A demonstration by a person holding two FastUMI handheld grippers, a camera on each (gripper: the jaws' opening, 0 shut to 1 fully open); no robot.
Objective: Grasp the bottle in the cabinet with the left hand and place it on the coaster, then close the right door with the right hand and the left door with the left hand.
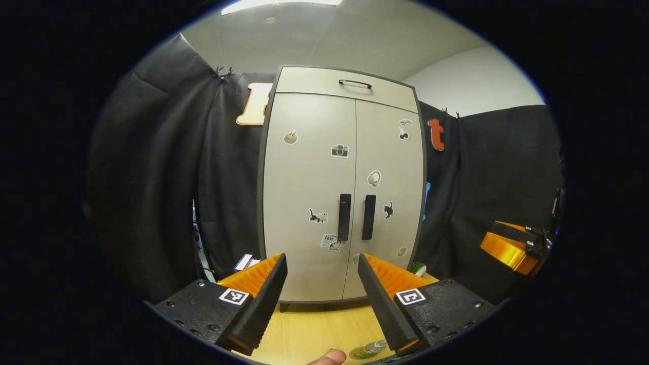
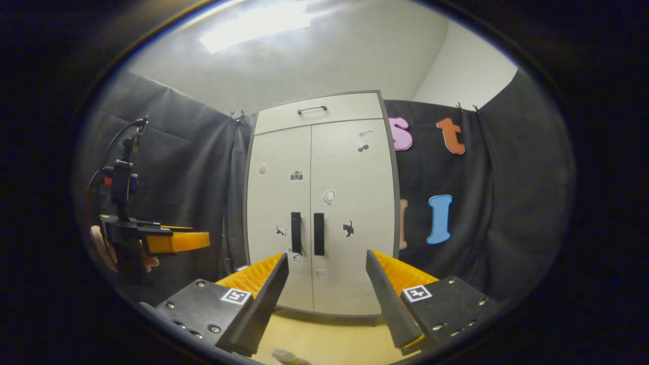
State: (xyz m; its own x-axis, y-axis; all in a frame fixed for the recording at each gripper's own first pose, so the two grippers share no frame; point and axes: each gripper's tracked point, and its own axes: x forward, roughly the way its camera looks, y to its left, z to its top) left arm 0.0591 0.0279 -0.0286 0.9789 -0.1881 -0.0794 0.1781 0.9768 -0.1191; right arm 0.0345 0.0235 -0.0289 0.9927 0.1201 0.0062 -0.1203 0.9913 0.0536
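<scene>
At the bottom of the left gripper view our left gripper [image 1: 322,299] gapes wide, holding nothing; the bottle [image 1: 369,349] lies on its coaster [image 1: 358,353] at the lower edge. Our right gripper [image 2: 327,299] is equally spread and empty. Beyond, mid-frame, the cabinet [image 1: 340,187] stands with both doors shut, so we judge the task finished.

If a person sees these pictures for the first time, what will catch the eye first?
The tall pale cabinet stands at the centre, both doors shut, with small stickers and two dark handles side by side. In front, the left gripper is open over the wooden table. A bottle lies low at the near table edge.
</scene>
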